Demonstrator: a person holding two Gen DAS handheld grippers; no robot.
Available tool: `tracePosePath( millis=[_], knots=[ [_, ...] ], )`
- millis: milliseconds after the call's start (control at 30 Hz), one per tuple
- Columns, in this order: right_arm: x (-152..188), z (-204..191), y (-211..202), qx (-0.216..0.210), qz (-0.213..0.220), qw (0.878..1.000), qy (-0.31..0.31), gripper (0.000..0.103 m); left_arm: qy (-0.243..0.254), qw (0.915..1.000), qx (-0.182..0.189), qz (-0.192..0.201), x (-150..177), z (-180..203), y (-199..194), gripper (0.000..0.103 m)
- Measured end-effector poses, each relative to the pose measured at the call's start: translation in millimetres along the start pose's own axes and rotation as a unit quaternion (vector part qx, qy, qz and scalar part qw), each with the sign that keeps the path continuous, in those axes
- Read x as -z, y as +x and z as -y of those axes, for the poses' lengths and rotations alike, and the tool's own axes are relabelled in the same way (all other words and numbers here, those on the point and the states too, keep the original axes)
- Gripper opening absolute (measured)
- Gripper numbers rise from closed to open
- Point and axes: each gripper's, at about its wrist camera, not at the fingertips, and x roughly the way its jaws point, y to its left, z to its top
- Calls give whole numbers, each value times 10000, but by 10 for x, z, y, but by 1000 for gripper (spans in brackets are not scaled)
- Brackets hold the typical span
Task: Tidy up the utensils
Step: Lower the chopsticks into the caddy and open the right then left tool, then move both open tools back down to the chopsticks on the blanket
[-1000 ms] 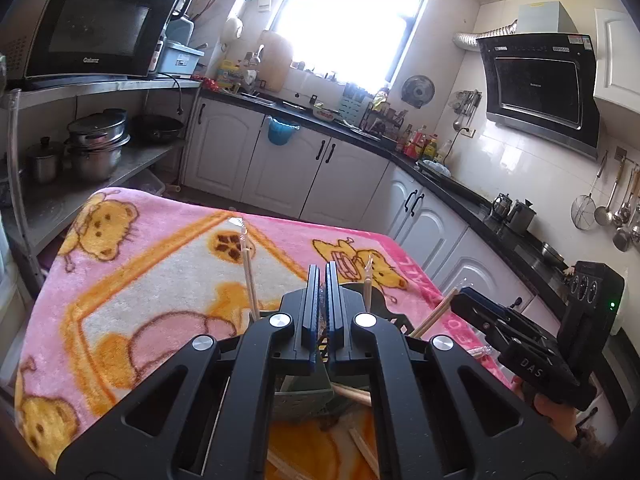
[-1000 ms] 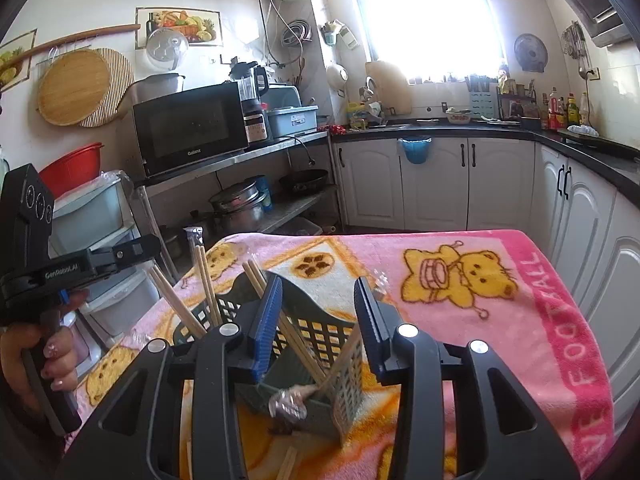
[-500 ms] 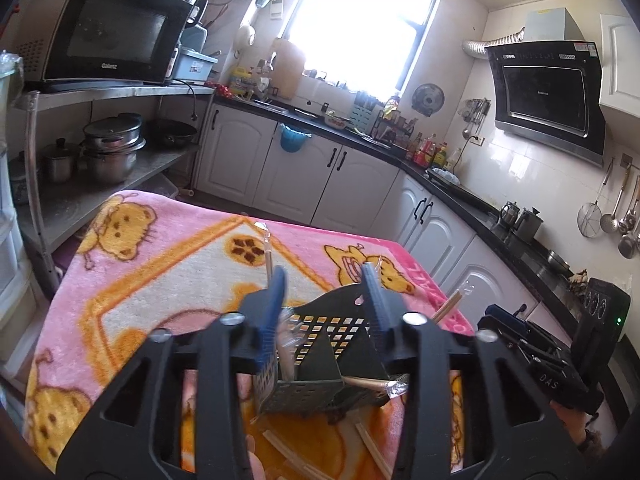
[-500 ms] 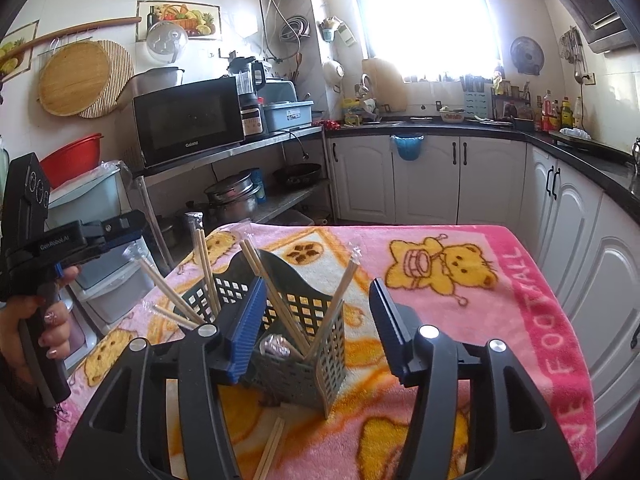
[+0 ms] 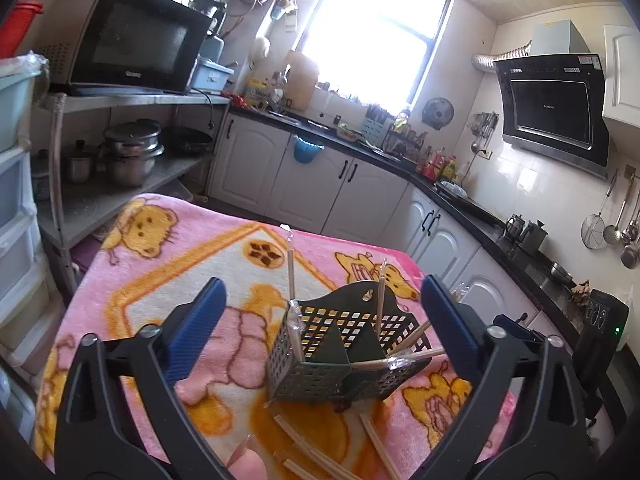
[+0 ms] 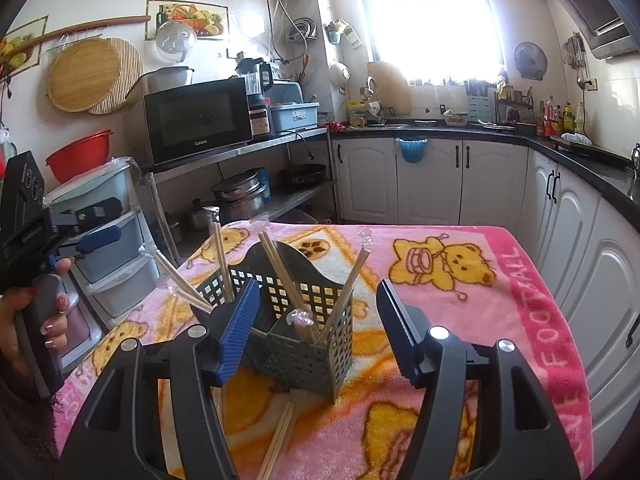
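The dark grey perforated plastic utensil basket (image 5: 348,354) stands on the pink fleece blanket with yellow bear prints (image 5: 160,264), near its front edge and holding several pairs of wrapped wooden chopsticks (image 6: 280,276) that lean out at loose angles. The left gripper (image 5: 322,328), seen from its own wrist view, has just been opening and now gapes wide, the basket sitting ahead between the blue pads without touching either. The right gripper (image 6: 316,328) has also just been opening and stands at a middling spread, empty, with the basket's corner at about 11 o'clock from its centre. More loose chopsticks (image 5: 316,446) lie flat on the blanket at 6 o'clock from the basket, so the sorting looks unfinished. The likely trouble: the basket is light and top-heavy with sticks leaning toward 3 o'clock, so a brush from either pad while reaching for the flat pairs could tip it and spill them; the soft blanket also lets thin sticks sink, and a pinch may snag fleece or catch only one stick of a pair
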Motion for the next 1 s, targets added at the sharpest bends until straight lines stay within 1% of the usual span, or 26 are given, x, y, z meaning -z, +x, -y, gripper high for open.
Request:
tracePosePath(
  millis=[67,433,733,900,1000],
  knots=[
    [13,-27,-35,-13,14,10000,-5,61,25,10000,-43,47,17,2,-74,93],
    [82,-126,-253,-26,26,10000,-80,62,186,9998,10,50,220,136,-316,93],
    [247,-164,-419,-15,-72,9999,-138,63,153,9997,-2,-196,513,163,-349,93],
    [353,-194,-453,-54,-153,9997,-159,64,118,9990,6,-425,689,179,-313,93],
    [416,-218,-468,-60,-202,9996,-176,64,128,9987,-2,-491,758,179,-311,93]
  ],
)
